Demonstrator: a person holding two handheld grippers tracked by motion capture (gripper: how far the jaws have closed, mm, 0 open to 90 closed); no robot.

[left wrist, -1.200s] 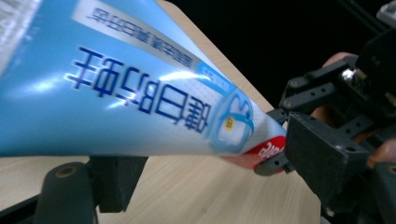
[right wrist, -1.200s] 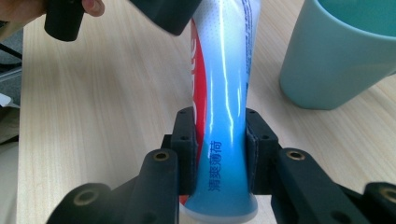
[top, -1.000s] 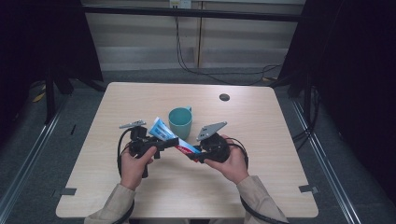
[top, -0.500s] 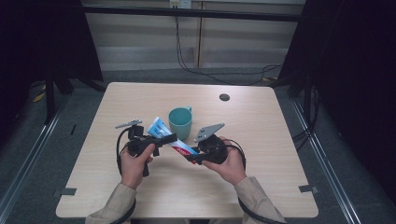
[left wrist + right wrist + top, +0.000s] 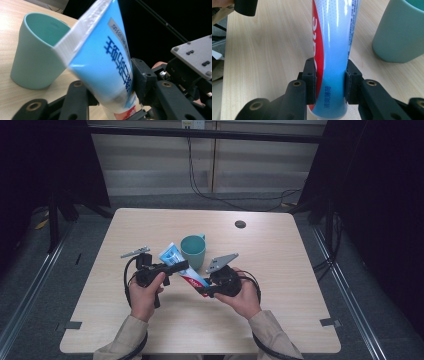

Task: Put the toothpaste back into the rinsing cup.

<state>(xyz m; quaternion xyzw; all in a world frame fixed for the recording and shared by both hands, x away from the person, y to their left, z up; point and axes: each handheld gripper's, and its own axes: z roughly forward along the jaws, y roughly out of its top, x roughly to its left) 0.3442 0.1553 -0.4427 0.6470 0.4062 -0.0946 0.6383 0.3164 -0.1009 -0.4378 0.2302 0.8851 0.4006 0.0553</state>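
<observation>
A blue, white and red toothpaste tube (image 5: 176, 261) is held in the air between both hands, just in front of a teal mug (image 5: 192, 251). My right gripper (image 5: 202, 290) is shut on the tube's lower, red-striped part (image 5: 334, 50), with both pads pressed on its sides. My left gripper (image 5: 181, 266) has just been closing its jaws, and they now pinch the tube (image 5: 105, 55) below its crimped flat end. The mug (image 5: 32, 57) stands upright and empty on the table, close behind the tube.
A small dark round disc (image 5: 240, 224) lies near the far edge of the wooden table (image 5: 300, 295). Black cables trail from both grippers over the tabletop. Dark frames and floor rails surround the table.
The left gripper's jaws have closed in on the upper part of the tube. Both hands have stayed where they were, and the right grip is unchanged.
</observation>
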